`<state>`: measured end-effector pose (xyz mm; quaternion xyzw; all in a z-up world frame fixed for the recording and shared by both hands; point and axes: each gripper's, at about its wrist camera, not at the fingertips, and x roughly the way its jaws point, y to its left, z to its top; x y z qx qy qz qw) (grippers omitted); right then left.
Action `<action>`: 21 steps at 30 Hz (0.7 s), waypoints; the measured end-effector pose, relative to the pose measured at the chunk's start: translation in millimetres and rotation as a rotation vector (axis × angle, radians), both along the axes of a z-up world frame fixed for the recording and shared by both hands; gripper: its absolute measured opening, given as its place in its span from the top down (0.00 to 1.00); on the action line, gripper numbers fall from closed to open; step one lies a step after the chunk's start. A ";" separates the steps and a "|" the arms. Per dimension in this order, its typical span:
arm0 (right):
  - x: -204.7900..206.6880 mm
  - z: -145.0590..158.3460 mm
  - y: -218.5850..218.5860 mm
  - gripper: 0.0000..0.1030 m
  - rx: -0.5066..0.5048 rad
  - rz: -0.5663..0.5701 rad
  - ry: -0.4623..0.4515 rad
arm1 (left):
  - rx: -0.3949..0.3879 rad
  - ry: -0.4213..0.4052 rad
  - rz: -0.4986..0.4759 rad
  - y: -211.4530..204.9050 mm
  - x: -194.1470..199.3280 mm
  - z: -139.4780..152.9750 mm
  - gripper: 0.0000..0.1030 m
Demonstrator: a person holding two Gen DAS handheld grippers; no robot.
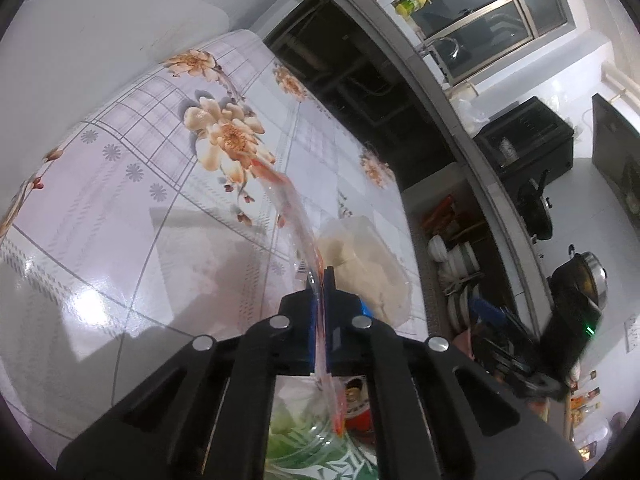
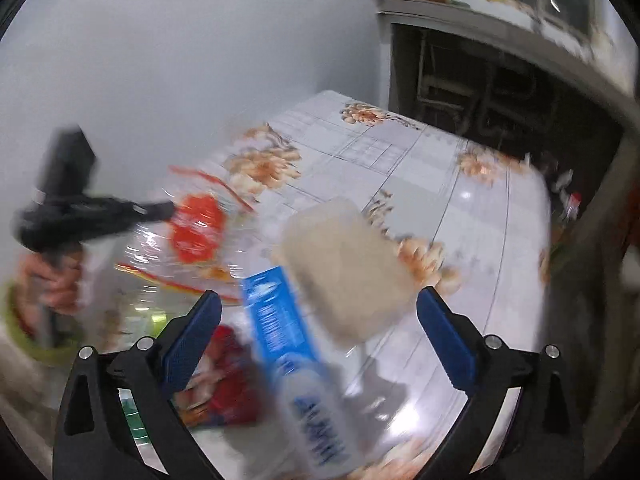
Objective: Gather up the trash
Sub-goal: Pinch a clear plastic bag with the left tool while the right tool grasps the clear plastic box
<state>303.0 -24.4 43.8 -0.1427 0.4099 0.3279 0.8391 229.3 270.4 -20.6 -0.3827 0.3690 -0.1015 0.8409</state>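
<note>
Bag: clear plastic bag point(image 1: 298, 236) edge-on, running straight ahead from left gripper point(image 1: 320, 276), pinched.
Right gripper point(image 2: 320, 320): jaws wide; blurred bottle point(image 2: 288, 344) between them, apparently untouched.

A floral tablecloth point(image 1: 160, 160) covers the table; a dark wok point(image 1: 538, 216) and steel pot point(image 1: 592, 280) sit on the counter.

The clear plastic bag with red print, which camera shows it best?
The left wrist view: it is sharp, with the left claw shut on the clear plastic bag, its edge pinched between the blue pads. The right wrist view shows more of the bag, but motion blur smears it.
</note>
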 end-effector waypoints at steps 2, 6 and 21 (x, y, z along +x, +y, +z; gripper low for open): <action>13.2 -8.6 19.1 0.07 -0.077 0.065 -0.017 | -0.004 -0.012 0.000 -0.1 -0.9 3.0 1.00; 35.8 -30.4 44.3 0.07 -0.181 0.136 0.018 | -0.012 -0.032 -0.002 1.0 -2.1 8.1 1.00; 77.9 -69.9 64.4 0.11 -0.238 0.098 0.128 | -0.035 -0.054 -0.022 -1.4 -4.5 15.4 1.00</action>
